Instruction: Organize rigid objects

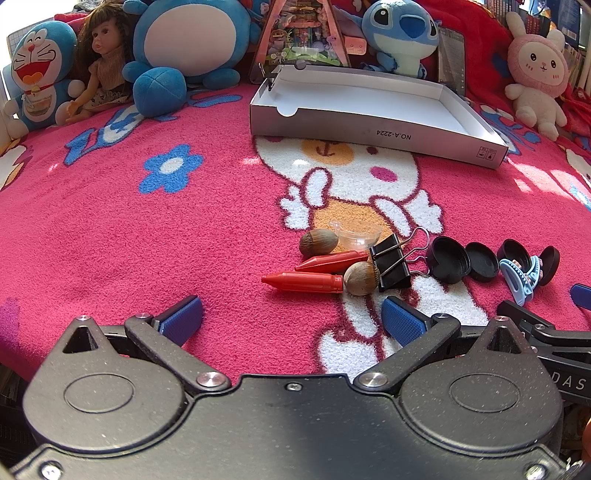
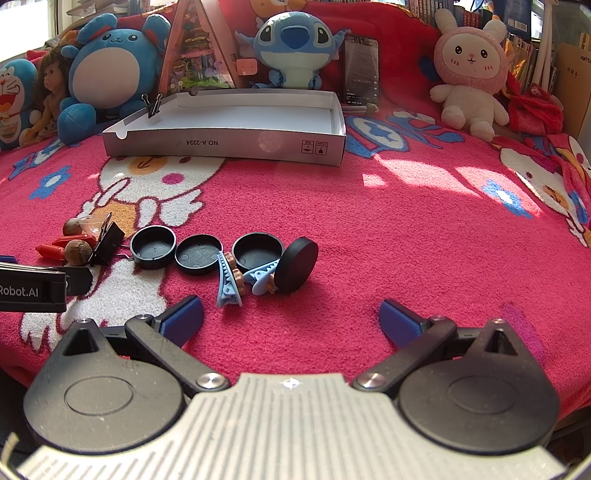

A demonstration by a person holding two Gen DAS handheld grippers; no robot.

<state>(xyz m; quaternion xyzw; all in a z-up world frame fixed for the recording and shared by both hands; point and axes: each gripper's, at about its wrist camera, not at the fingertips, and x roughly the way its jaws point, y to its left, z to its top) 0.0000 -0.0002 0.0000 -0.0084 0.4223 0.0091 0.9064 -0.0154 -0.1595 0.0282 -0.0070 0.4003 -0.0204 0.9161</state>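
Note:
Small objects lie in a row on the pink blanket: two red crayons, two brown nuts, a clear plastic scoop, a black binder clip, several black round lids and a light blue hair claw. An open white cardboard box stands empty beyond them; it also shows in the right wrist view. My left gripper is open and empty, just short of the crayons. My right gripper is open and empty, just short of the hair claw and lids.
Plush toys, a doll and a triangular toy house line the back behind the box. A small binder clip is on the box's left wall. A phone leans behind the box.

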